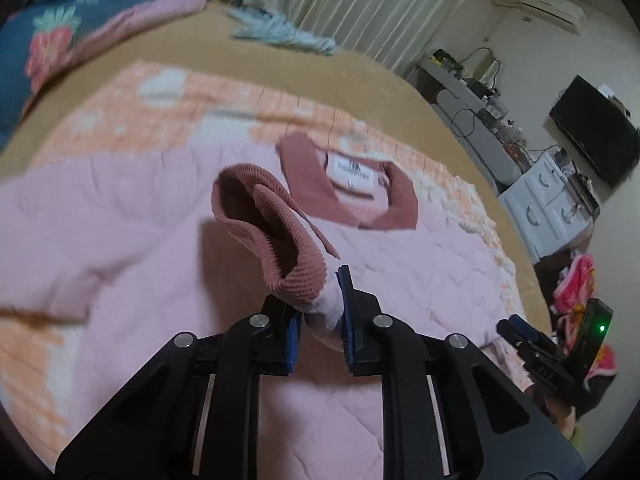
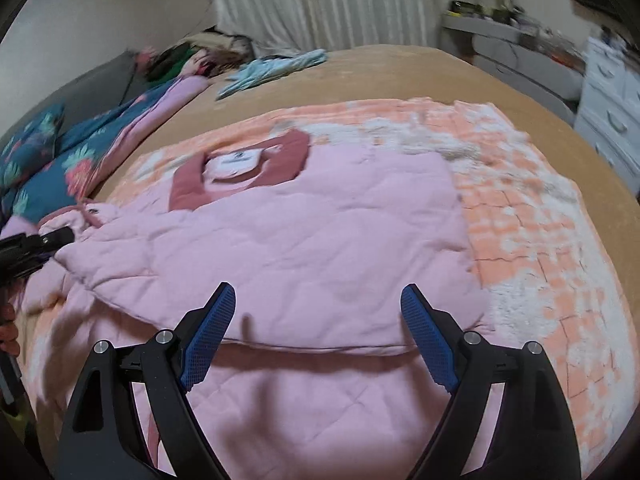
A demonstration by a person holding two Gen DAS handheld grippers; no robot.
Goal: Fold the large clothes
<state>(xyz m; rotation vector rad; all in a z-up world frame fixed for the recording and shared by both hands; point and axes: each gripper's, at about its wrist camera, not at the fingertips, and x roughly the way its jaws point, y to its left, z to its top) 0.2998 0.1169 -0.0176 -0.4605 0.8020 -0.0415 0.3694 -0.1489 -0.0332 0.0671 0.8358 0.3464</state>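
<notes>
Left gripper (image 1: 320, 320) pinches the sleeve (image 1: 324, 312) just behind its ribbed cuff (image 1: 272, 240).

Right gripper (image 2: 318, 332) hovers with jaws spread and nothing between them, above the pink top (image 2: 300, 232), which lies flat on an orange-and-white blanket (image 2: 520, 220) over the tan bed (image 2: 400, 68), collar (image 2: 240, 176) toward the far side. Only a small bunch of cloth sits between the left pads (a thin hold), so a quick pull across the body could likely slip the sleeve free or drag the whole top askew, since nothing pins it down. Curtains (image 2: 300, 0), a white drawer unit (image 2: 608, 120), a cluttered desk (image 1: 472, 96) and other clothes (image 2: 80, 152) ring the bed.
</notes>
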